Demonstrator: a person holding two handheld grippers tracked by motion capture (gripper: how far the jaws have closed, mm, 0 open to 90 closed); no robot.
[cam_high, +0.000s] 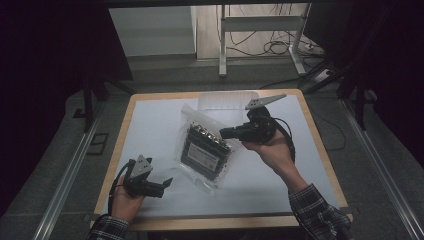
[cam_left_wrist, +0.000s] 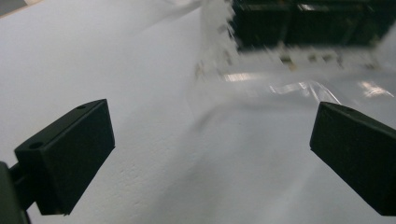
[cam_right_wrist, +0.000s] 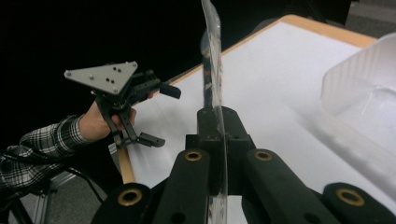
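From the high view, a white-topped counter (cam_high: 150, 125) with a wooden rim carries a clear plastic bag (cam_high: 205, 147) near its middle, holding a dark boxy device with a row of connectors. An empty clear plastic tray (cam_high: 225, 100) sits just behind it. The right hand-held gripper (cam_high: 223, 133) reaches in from the right and pinches the bag's upper right edge, lifting that side. The left hand-held gripper (cam_high: 167, 183) hovers low at the near left, apart from the bag, aimed toward its near corner.

From the left gripper view, the two black jaws stand wide apart with nothing between them. Beyond them lies the bag's loose near edge (cam_left_wrist: 261, 93), the dark device (cam_left_wrist: 308, 23) blurred at the top.

From the right gripper view, the jaws are clenched on a thin sheet of the bag's film (cam_right_wrist: 212, 70), which rises edge-on. The left hand-held gripper (cam_right_wrist: 161, 114) shows farther off, released, over the counter's edge.

Judging the step as taking a second hold on the bag, it is best done by sliding the open jaws around the slack film, clear of the device, while the right keeps its pinch steady.
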